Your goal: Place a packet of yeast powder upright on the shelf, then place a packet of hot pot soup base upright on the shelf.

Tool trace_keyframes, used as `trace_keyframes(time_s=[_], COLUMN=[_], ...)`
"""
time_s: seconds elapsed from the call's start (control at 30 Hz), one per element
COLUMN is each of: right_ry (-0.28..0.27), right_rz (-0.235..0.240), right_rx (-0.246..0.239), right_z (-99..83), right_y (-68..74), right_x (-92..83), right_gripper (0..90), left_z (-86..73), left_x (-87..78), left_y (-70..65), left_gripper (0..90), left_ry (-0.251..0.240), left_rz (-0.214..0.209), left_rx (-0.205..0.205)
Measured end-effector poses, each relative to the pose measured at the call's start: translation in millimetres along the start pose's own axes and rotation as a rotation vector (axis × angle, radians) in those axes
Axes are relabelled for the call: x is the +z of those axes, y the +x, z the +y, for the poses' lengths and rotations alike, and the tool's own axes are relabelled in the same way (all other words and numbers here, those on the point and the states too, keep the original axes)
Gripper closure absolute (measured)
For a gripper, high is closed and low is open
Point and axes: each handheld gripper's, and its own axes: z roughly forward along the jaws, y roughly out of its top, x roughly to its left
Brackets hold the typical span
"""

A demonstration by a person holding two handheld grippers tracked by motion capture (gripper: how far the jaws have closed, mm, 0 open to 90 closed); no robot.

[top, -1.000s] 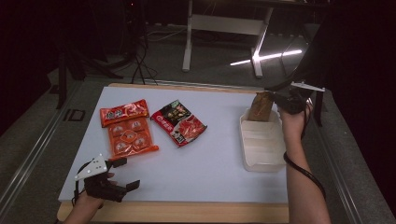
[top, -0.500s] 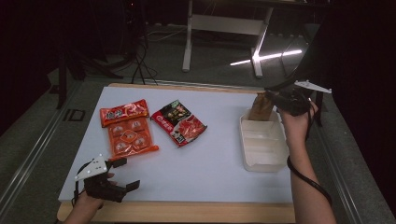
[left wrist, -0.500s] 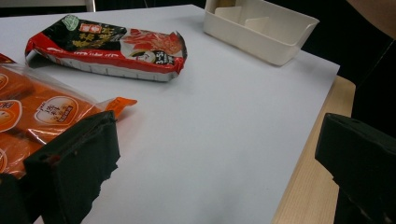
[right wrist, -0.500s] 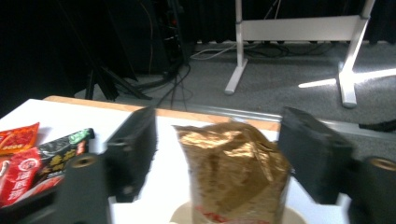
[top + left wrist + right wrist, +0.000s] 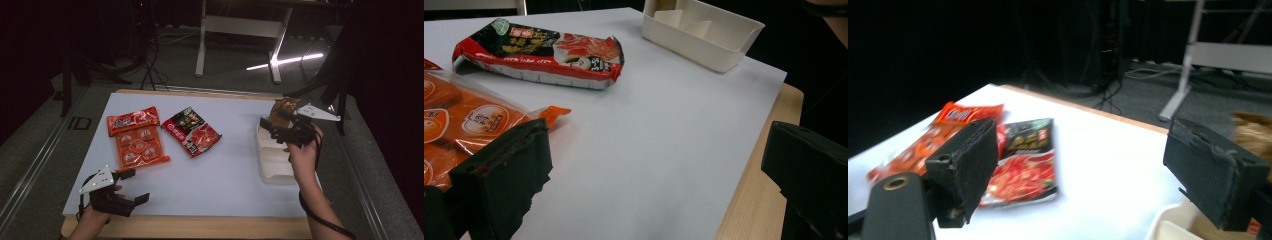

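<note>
The left gripper [image 5: 131, 186] sat at the near left corner of the white table [image 5: 230, 170], jaws spread wide with nothing between them. The right gripper [image 5: 278, 129] was up over the far end of the cream plastic divided tray [image 5: 274, 162], jaws also gaping and empty. A crinkly brown snack bag [image 5: 283, 109] stood in the tray's far end, just beside it. The orange pack of wrapped sweets [image 5: 136, 140] and the red-and-black foil packet [image 5: 192, 132] lay flat at far left.
</note>
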Motion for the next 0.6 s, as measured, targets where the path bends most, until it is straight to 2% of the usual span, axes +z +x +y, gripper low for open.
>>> trace_keyframes(time_s=[0.1, 0.17, 0.27, 0.4, 0.47, 0.53, 0.57, 0.6], right_ry=[0.016, 0.008, 0.01, 0.015, 0.035, 0.087, 0.1, 0.099], right_rz=[0.042, 0.058, 0.08, 0.09, 0.103, 0.131, 0.121, 0.139], right_rx=[-0.055, -0.069, -0.084, -0.086, -0.094, -0.078, -0.086, -0.079], right_z=[-9.7, -15.6, -21.8, -29.3, -35.4, -37.1, -37.8, -38.4], right_y=[17.4, 25.6, 33.0, 39.0, 42.3, 43.3, 44.9, 46.6], right_x=[-1.9, -5.2, -8.7, -12.3, -12.1, -7.0, -4.1, -0.8], right_gripper=[14.6, 14.7, 14.8, 14.7, 14.7, 13.9, 13.8, 12.8], left_z=[0.0, 0.9, 2.1, 2.1, 1.8, 1.6, 1.5, 1.6], left_x=[1.3, 2.2, 2.9, 3.2, 3.9, 4.5, 4.5, 4.3], left_y=[-0.8, -2.3, -4.2, -5.6, -5.6, -5.8, -6.1, -6.4], left_gripper=[0.2, 0.2, 0.2, 0.2, 0.2, 0.2, 0.2, 0.2], left_ry=[0.01, 0.016, -0.001, -0.007, -0.004, -0.003, -0.005, -0.004], left_rz=[0.006, 0.013, 0.003, 0.006, 0.002, -0.005, -0.008, -0.01], left_rx=[0.011, 0.036, 0.035, 0.039, 0.036, 0.032, 0.033, 0.034])
